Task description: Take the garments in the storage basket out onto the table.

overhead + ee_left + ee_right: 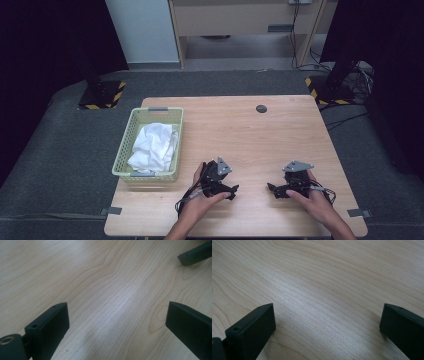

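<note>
A pale green plastic basket (125, 147) stands at the table's left edge with a crumpled white cloth (153, 147) inside. My left gripper (233, 190) rests on the wooden table (240, 135) near the front, right of the basket, held by a hand. Its jaws are wide apart over bare wood, as the left gripper (117, 317) view confirms. My right gripper (271, 190) lies near the front right, pointing toward the left one. The right gripper (328, 320) is open too, nothing between its jaws. A jaw tip of the other gripper (196, 254) shows at the top right of the left gripper view.
A small dark round cap (261, 108) sits in the tabletop near the far edge. Grey tape tabs (113, 210) mark the front corners. Beyond the table are black stands with yellow-black striped bases (102, 95) and loose cables (360, 75) on grey floor.
</note>
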Available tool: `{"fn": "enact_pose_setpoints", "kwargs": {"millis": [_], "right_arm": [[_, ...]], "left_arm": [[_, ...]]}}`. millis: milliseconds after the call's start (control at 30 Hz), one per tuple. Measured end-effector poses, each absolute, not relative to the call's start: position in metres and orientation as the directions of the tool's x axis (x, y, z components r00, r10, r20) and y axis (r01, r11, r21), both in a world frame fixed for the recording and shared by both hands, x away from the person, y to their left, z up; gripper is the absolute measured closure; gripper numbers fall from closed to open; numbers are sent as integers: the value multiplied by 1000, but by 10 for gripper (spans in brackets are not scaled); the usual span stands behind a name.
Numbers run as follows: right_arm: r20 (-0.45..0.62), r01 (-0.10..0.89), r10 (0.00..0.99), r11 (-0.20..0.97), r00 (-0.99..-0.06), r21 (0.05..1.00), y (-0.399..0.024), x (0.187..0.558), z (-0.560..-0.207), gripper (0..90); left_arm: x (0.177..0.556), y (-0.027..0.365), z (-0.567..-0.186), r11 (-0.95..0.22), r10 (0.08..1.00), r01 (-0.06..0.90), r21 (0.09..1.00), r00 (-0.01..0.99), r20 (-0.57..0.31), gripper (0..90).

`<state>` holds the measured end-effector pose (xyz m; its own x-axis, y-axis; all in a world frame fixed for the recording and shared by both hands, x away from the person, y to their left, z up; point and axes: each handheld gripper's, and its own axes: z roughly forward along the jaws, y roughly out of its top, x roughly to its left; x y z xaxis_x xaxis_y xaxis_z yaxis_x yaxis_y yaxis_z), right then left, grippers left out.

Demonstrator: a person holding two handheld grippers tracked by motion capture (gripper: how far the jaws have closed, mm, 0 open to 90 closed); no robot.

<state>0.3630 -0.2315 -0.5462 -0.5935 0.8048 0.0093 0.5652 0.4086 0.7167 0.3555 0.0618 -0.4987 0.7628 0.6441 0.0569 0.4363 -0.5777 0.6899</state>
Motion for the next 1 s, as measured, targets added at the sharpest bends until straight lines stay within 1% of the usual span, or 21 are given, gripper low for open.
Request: {"fn": "enact_pose_setpoints", "kwargs": {"millis": [267,667,1000], "right_arm": [[9,563,802,411,-597,717,-231,363,-546,4],[9,562,801,413,-599,717,-231,363,-546,4],[10,553,786,425,-618,717,-230,362,-546,4]], "left_arm": [[356,68,-485,-600,631,438,669,773,60,54],[357,104,-440,-556,673,452,698,737,59,57],[361,120,-429,-533,700,468,705,711,57,67]]}}
